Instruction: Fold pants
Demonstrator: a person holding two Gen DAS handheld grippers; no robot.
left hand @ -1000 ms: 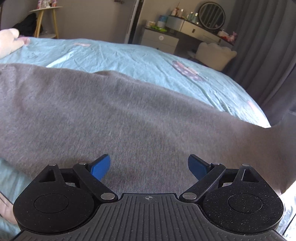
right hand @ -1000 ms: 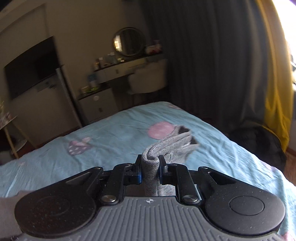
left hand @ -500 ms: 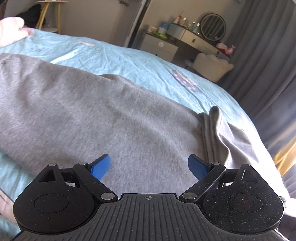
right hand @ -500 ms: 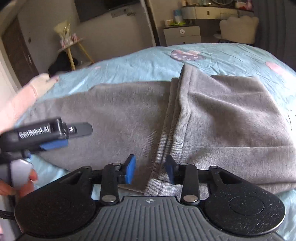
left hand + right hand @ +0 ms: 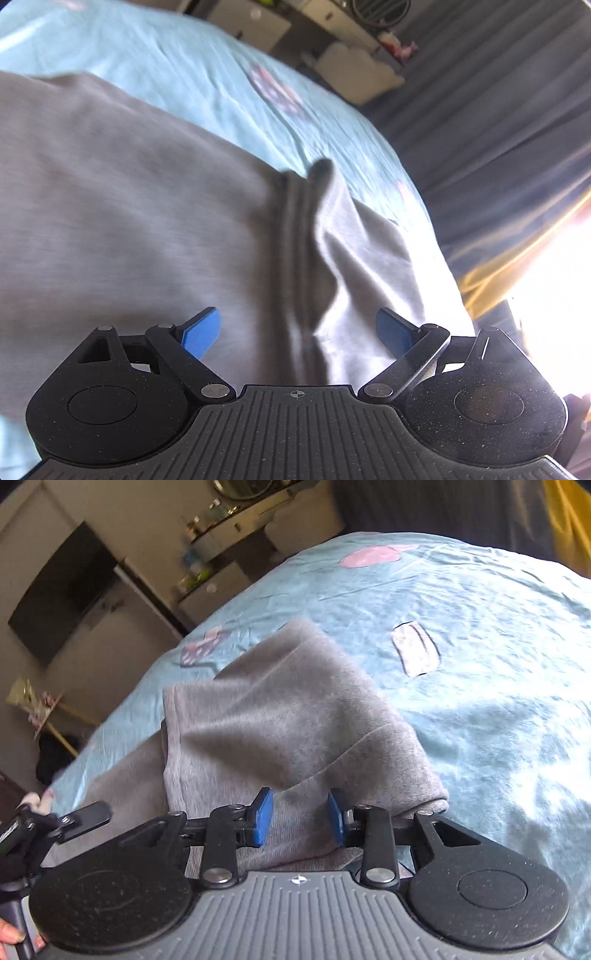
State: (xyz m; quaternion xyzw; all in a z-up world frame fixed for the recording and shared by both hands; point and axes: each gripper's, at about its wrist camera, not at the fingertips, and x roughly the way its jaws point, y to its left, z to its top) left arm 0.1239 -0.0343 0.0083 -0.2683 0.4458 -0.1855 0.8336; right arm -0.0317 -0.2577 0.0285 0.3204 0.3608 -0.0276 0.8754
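Note:
Grey pants (image 5: pixel 129 221) lie on a light blue bed sheet (image 5: pixel 207 74), with one end folded over onto the rest; the ribbed edge of that fold (image 5: pixel 299 236) runs up the middle of the left wrist view. My left gripper (image 5: pixel 297 334) is wide open just above the fold edge. In the right wrist view the folded-over part (image 5: pixel 280 716) lies flat. My right gripper (image 5: pixel 300 821) is open a little, its blue pads either side of the cloth's near edge, gripping nothing. The left gripper's finger (image 5: pixel 81 816) shows at the left.
The bed sheet (image 5: pixel 480 646) spreads to the right with pink prints on it. A dresser with a round mirror (image 5: pixel 380 7), dark curtains (image 5: pixel 498 92) and a wall TV (image 5: pixel 62 590) stand beyond the bed. Bright window light comes from the right.
My right gripper carried the pants' end over, let go of it and opened; the end now lies folded on the pants. The left gripper stayed open and swung right towards the fold.

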